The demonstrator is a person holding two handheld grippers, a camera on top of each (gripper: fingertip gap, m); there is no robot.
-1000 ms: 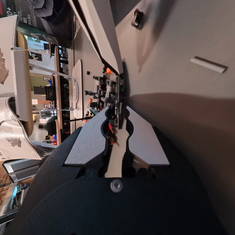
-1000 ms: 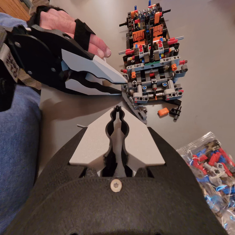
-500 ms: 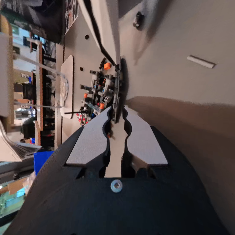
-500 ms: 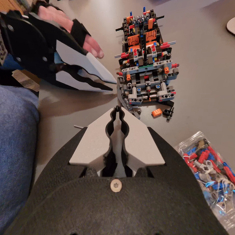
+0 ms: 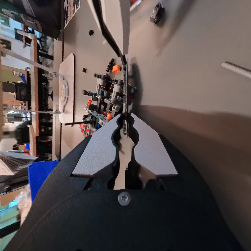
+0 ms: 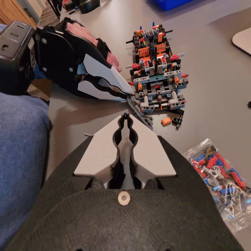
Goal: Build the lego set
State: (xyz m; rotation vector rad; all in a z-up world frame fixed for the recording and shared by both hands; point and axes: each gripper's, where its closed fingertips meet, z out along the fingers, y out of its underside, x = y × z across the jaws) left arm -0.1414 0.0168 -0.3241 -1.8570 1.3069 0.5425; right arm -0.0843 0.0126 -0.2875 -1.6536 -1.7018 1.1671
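Grey tabletop (image 6: 203, 34) is carrying the half-built lego model (image 6: 156, 76) at its centre. Left gripper (image 6: 129, 95) is pinching the model's grey side beam (image 6: 138, 110), probably to steady it. Right gripper (image 6: 125, 116) is hovering nearby, gripping a small black pin (image 6: 125, 115), seemingly for insertion. Farther right, a parts bag (image 6: 220, 176) is lying ready.

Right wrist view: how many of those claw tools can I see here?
2. The right gripper fills the bottom centre, pinching a small black piece; the left gripper reaches in from the left, nipping a grey beam on the lego model.
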